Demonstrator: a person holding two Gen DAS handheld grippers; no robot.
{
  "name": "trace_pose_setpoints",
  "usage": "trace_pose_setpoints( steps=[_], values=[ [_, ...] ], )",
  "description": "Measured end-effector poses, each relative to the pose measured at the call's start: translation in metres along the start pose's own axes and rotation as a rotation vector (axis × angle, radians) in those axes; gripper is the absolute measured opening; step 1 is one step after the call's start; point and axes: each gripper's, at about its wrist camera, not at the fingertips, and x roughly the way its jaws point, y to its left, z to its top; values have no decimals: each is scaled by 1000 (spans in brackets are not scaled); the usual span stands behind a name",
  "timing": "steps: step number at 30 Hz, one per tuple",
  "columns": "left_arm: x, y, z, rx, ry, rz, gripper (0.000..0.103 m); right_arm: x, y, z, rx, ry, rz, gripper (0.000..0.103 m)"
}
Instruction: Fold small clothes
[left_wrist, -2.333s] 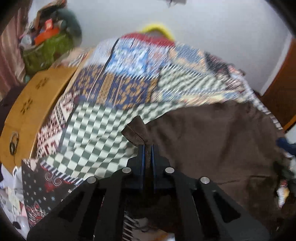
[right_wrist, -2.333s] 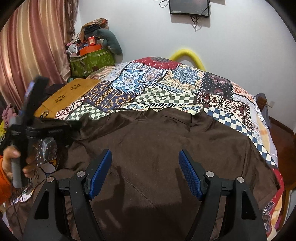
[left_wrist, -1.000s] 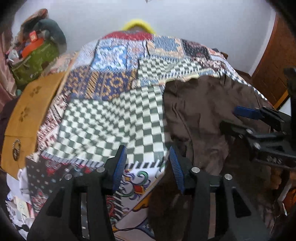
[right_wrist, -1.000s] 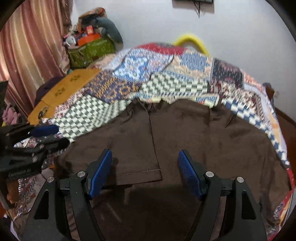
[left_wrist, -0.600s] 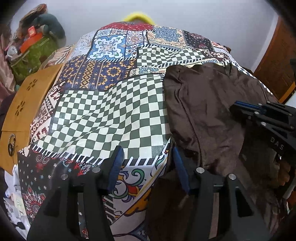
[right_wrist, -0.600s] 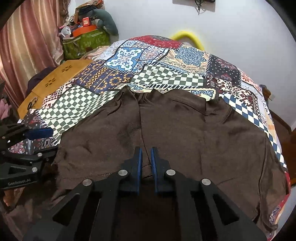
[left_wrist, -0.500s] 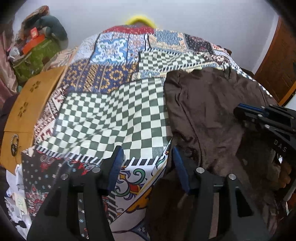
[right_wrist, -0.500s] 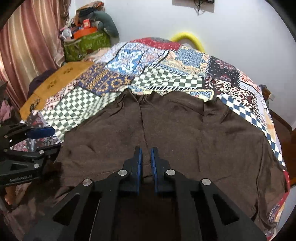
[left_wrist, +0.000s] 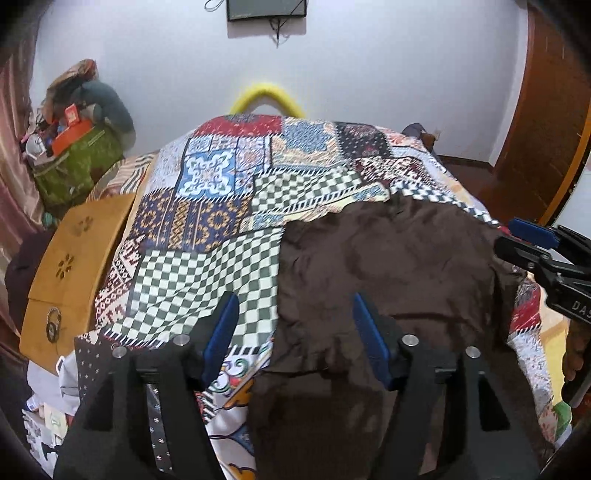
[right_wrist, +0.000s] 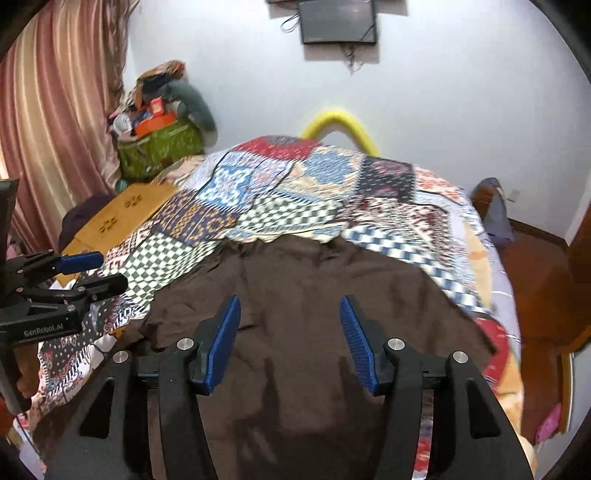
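Left wrist view: brown garment (left_wrist: 388, 266) lies flat on patchwork bedspread (left_wrist: 207, 221), near edge of bed. Left gripper (left_wrist: 295, 332) jaws opening, nothing pinched; right gripper (right_wrist: 288, 332) likewise opening, empty, w/ garment beneath.

Each black plastic two-finger tool (left_wrist: 295, 334) (right_wrist: 290, 336) carries ribbed blue pads (right_wrist: 356, 341), silver screws (left_wrist: 409, 339), and white lettering, seemingly "GenRobot.AI".

bed (right_wrist: 476, 236) | patchwork cover (left_wrist: 207, 221) | brown garment (right_wrist: 314, 295) on top
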Motion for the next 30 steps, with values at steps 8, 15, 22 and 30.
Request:
trace_pose_setpoints(
  steps=[8, 15, 22, 30],
  values=[
    [26, -27, 12, -14, 49, -51, 70, -16, -75, -24, 105, 18, -107, 52],
    [72, -38, 8, -4, 119, -53, 69, 2, -141, -47, 241, 79, -162, 52],
    [103, -37, 4, -2, 158, -44, 69, 26, -159, -55, 257, 105, -170, 52],
    [109, -42, 1, 34, 143, -32, 69, 36, -170, -61, 293, 102, -185, 25]
  ],
)
